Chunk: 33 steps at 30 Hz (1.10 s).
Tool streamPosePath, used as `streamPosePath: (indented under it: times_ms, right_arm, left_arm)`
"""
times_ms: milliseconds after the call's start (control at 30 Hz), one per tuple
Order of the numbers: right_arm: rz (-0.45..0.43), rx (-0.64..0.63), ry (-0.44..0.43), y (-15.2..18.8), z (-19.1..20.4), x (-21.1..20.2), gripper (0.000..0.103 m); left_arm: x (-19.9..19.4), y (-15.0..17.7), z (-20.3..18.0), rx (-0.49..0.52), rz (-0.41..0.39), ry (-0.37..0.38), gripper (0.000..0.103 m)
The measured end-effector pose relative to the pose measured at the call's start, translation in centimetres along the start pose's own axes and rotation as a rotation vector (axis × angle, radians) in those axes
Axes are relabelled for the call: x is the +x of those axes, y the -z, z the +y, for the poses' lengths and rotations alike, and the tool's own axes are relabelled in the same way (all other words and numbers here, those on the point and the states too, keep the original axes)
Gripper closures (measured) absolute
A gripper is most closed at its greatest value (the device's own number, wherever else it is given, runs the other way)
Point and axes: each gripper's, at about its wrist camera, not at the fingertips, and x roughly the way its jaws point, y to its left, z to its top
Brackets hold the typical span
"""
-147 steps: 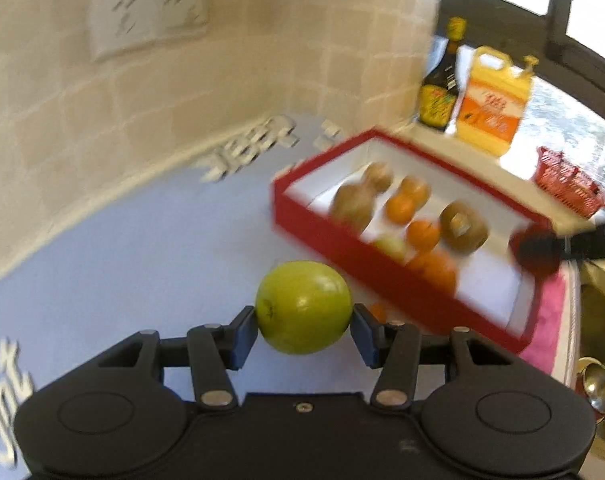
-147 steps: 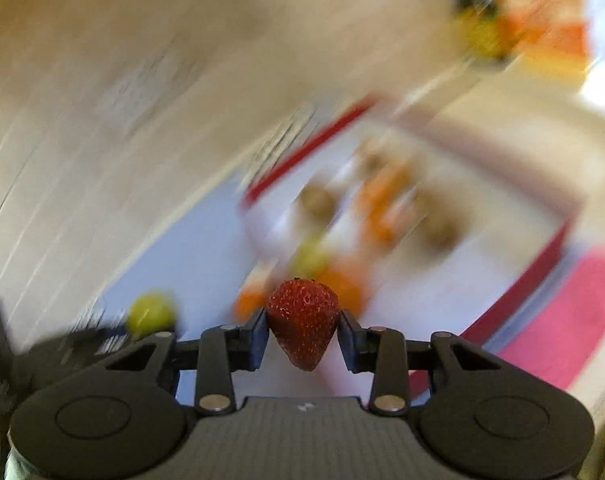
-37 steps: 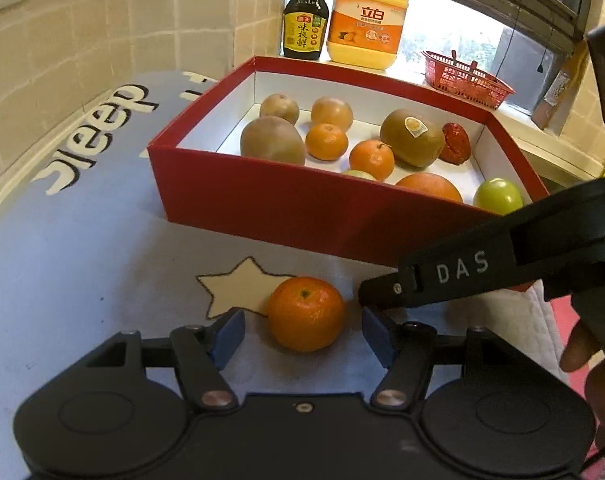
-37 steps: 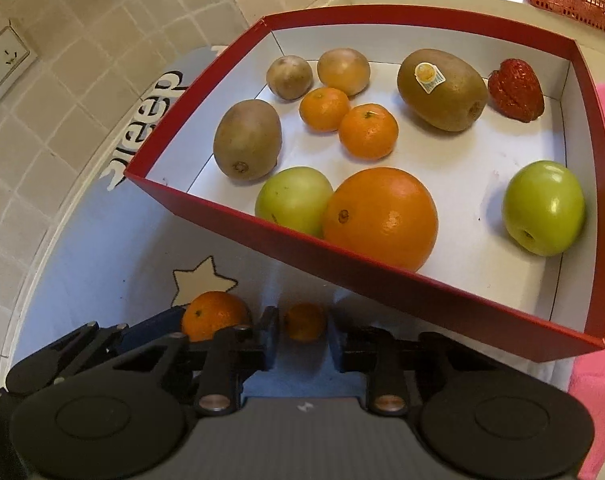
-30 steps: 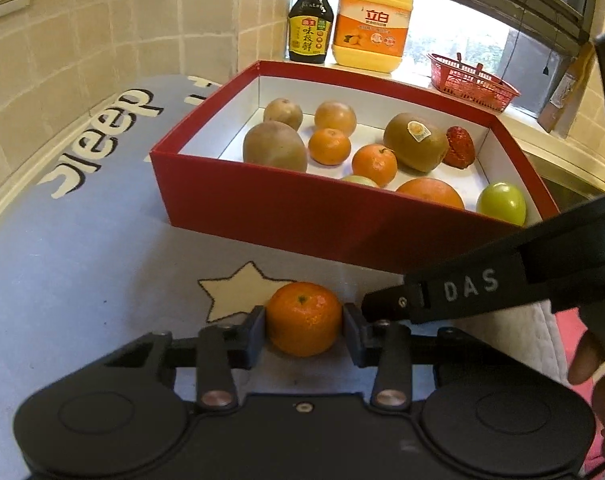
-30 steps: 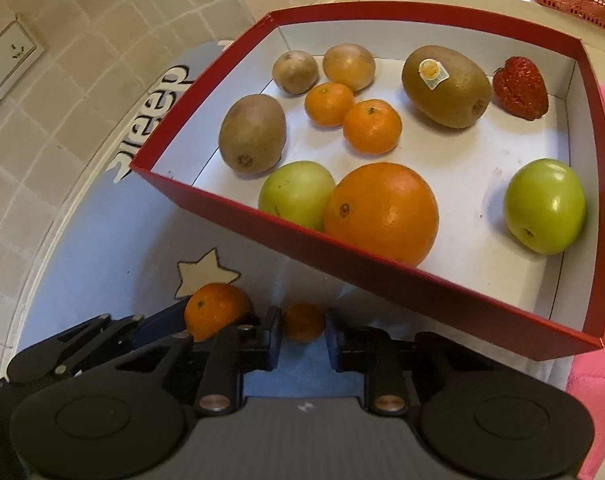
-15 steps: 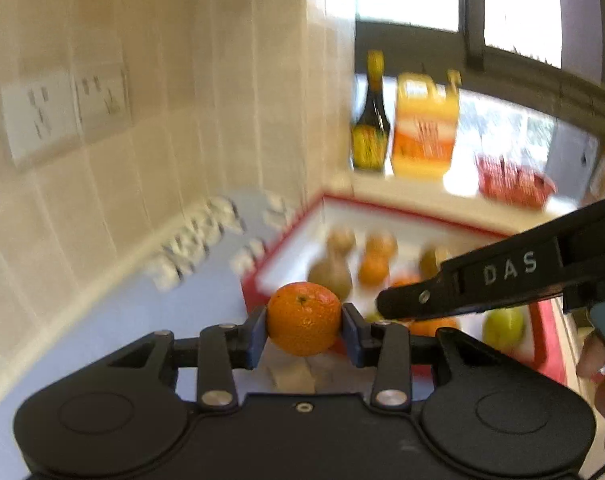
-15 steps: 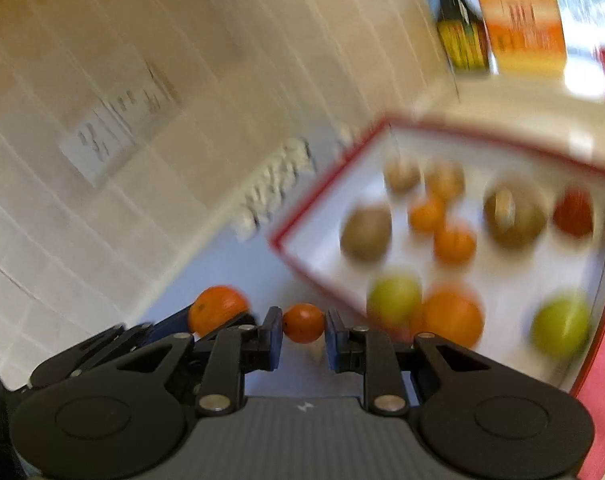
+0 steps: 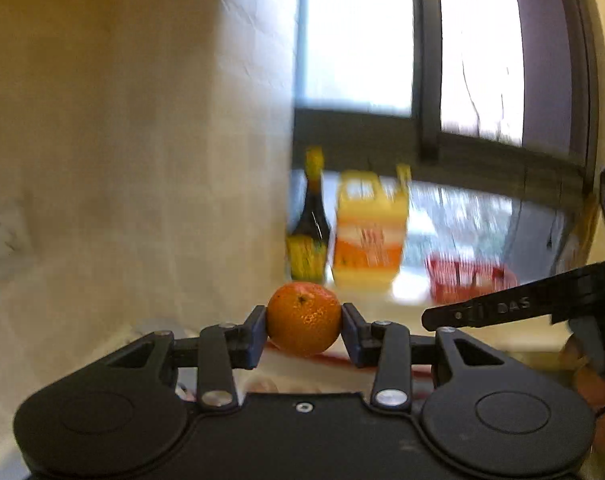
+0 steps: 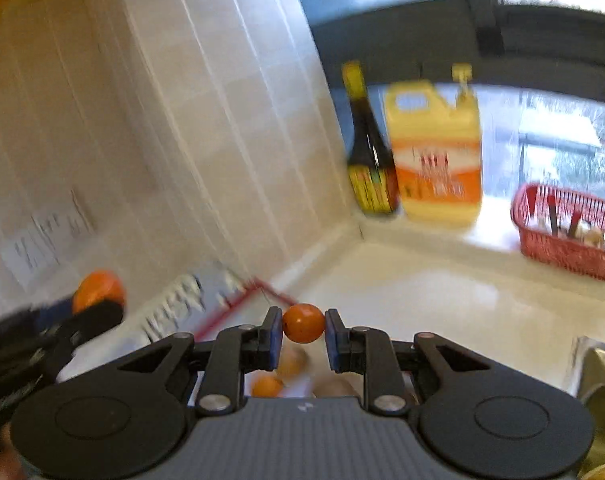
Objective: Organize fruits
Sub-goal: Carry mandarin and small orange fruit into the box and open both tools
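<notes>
Against tiled wall, left hand-held gripper (image 9: 303, 320) clamps a mandarin (image 9: 303, 319) (right hand-held gripper (image 10: 303, 327) pinches a kumquat (image 10: 303, 323)).

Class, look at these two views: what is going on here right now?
A person is sorting fruit with two hand-held grippers. The left gripper is clamped on a mandarin, and the right gripper pinches a smaller orange fruit. Both are held up in the air, above the red box, whose corner and a few fruits show below. A dark bottle and a yellow jug stand by the window.
</notes>
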Motion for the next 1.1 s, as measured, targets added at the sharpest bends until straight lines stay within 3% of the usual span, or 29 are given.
streamPosePath:
  times_ms: [167,400,533,833,1100]
  right_arm:
    - [0.174,-0.006,0.016,2.7,-2.1,3.7,0.079]
    - [0.428,0.039,0.009,5.2,-2.9,8.4,0.079]
    - [0.507,0.036,0.019,5.5,-3.0,10.4,0.079]
    - [0.519,-0.068,0.087,5.5,-1.8,12.1,0.079]
    - [0.548,-0.170,0.121,5.6,-0.8,12.4,0.078]
  left_arm:
    - [6.1,3.5,-2.3,0.032,0.216,0.085,0.056]
    - [9.7,7.6,-4.3,0.106,0.447,0.161,0.056]
    - [10.3,8.3,-5.3,0.140,0.471,0.174,0.056]
    - [12.0,9.5,-5.5,0.135,0.559,0.188,0.056]
    - [12.2,9.6,-5.7,0.131,0.552,0.180,0.055]
